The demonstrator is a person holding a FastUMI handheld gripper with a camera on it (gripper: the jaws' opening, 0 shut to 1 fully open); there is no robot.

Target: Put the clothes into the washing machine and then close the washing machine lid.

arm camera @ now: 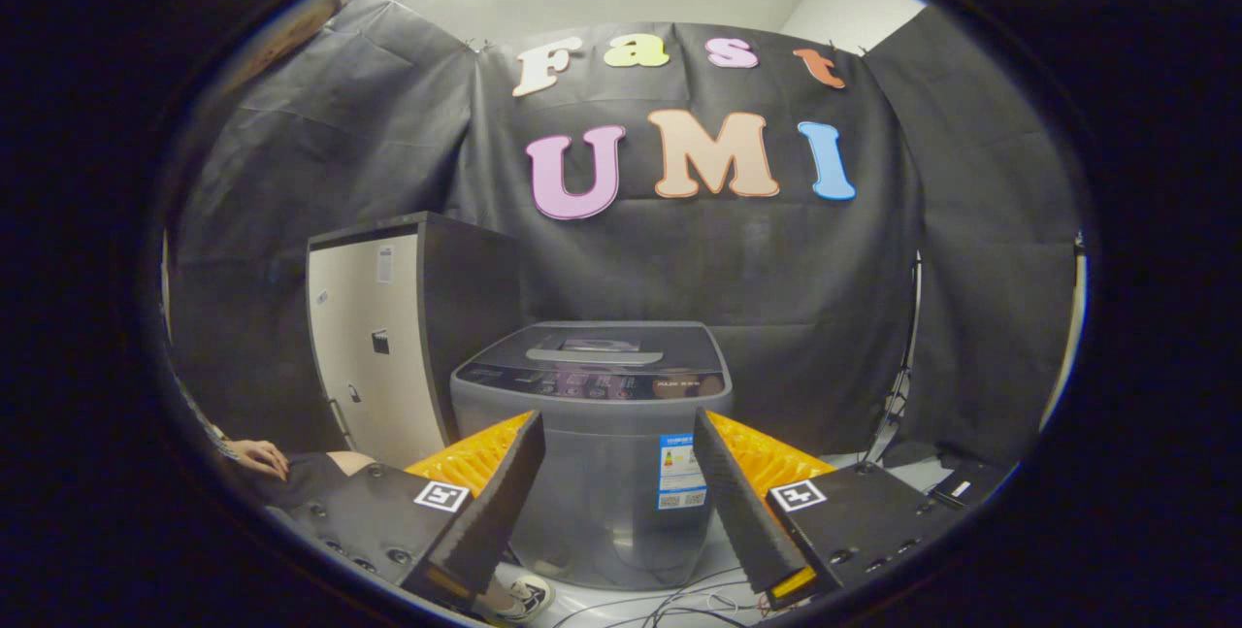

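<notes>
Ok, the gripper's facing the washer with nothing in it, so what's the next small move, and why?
Probably raise the gripper toward the lid handle on top of the washing machine. The lid lies flat and closed, so clothes cannot go in yet. The gripper's fingers are spread open with nothing between them, and the machine stands beyond them, not touched. I cannot pick out the clothes with certainty.

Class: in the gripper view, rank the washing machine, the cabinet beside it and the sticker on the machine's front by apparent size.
1. cabinet and washing machine: look alike, not ranked
2. sticker: smallest

The open gripper frames the machine.
</notes>
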